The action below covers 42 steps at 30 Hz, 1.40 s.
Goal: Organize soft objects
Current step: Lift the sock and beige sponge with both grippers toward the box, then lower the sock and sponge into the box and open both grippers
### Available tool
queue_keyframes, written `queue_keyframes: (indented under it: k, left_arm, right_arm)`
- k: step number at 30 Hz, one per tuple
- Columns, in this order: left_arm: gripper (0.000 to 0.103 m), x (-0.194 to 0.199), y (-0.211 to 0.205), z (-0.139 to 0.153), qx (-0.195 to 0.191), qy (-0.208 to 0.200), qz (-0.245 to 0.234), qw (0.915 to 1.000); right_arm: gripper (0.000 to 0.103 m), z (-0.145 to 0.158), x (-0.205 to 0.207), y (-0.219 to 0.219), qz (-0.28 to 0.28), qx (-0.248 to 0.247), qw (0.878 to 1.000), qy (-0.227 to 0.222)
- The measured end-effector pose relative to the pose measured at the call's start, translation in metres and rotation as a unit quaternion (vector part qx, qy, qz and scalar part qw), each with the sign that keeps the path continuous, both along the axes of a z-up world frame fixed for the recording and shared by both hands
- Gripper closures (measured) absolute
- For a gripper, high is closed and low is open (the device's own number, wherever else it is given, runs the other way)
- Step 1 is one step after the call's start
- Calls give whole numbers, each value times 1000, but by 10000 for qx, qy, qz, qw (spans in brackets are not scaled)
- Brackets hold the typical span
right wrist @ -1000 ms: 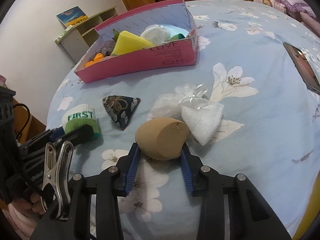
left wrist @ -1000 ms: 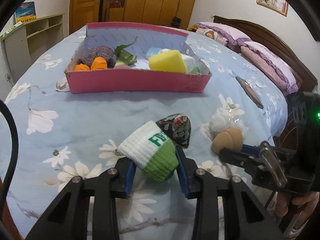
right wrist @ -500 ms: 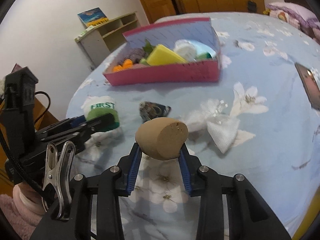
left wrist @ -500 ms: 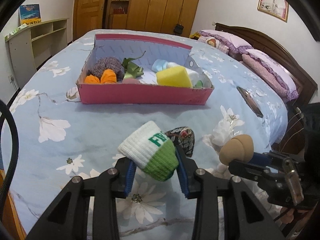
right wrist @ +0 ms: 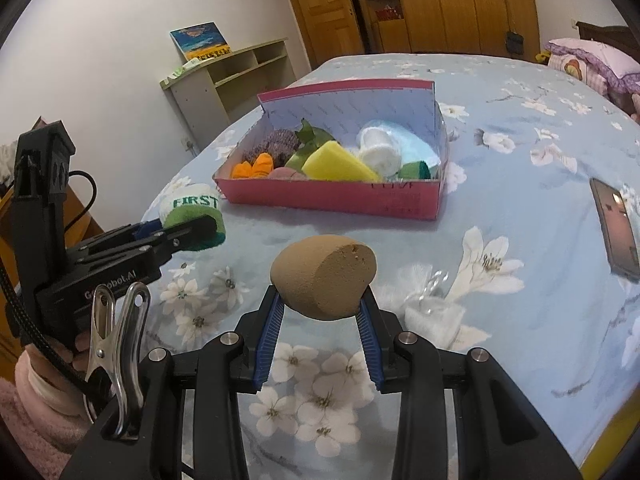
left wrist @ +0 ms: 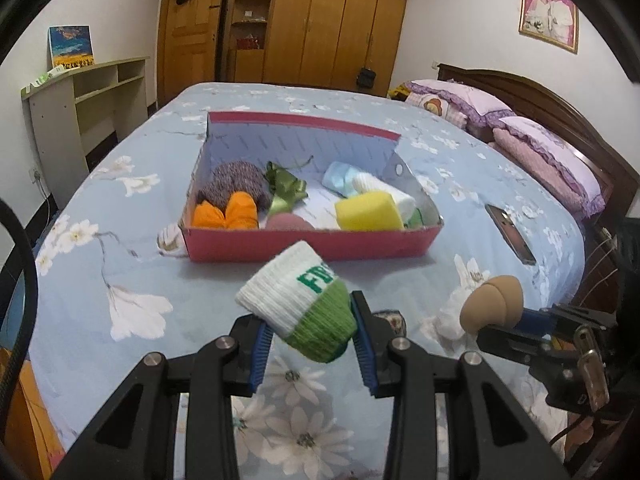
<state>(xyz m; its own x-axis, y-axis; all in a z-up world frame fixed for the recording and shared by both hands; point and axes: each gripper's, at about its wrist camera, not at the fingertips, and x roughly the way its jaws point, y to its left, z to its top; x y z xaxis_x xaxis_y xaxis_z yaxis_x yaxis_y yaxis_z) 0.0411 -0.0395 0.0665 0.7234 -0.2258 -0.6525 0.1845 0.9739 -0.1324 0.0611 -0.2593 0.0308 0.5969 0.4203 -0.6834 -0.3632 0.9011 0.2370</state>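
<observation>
My left gripper (left wrist: 314,330) is shut on a white and green knitted wristband (left wrist: 298,302) and holds it above the floral bedspread; the same wristband (right wrist: 194,210) shows at the left of the right wrist view. A tan egg-shaped makeup sponge (right wrist: 324,276) is pinched in my right gripper (right wrist: 322,308), also lifted off the bed, and appears as a tan sponge (left wrist: 490,304) at the right of the left wrist view. Ahead lies a pink cardboard box (left wrist: 312,246) (right wrist: 332,200) with several soft items inside, among them a yellow sponge (left wrist: 368,212) and an orange bow (left wrist: 226,214).
A white mesh pouch (right wrist: 434,314) lies on the bedspread just right of the tan sponge. A dark patterned pouch (left wrist: 390,318) peeks out behind the left gripper. A phone (right wrist: 616,232) lies at the right. Pillows (left wrist: 548,160) and a headboard stand far right, a shelf unit (left wrist: 80,104) far left.
Both grippers have risen off the bedspread with their items. The pink box now sits lower and nearer the centre in both views.
</observation>
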Motion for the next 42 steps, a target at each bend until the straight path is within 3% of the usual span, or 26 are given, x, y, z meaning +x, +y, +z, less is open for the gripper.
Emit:
queue_keyframes:
  k: [25, 33, 42]
  left_arm:
    - [65, 71, 1, 38, 6, -345, 106, 9993]
    - [65, 107, -10, 36, 35, -316, 55, 9995]
    - [65, 142, -27, 14, -28, -41, -37, 10000]
  right_arm:
    - [65, 35, 63, -1, -74, -248, 9990, -365]
    - [65, 38, 95, -10, -167, -119, 9992, -355]
    - [65, 41, 128, -15, -310, -146, 9986, -413]
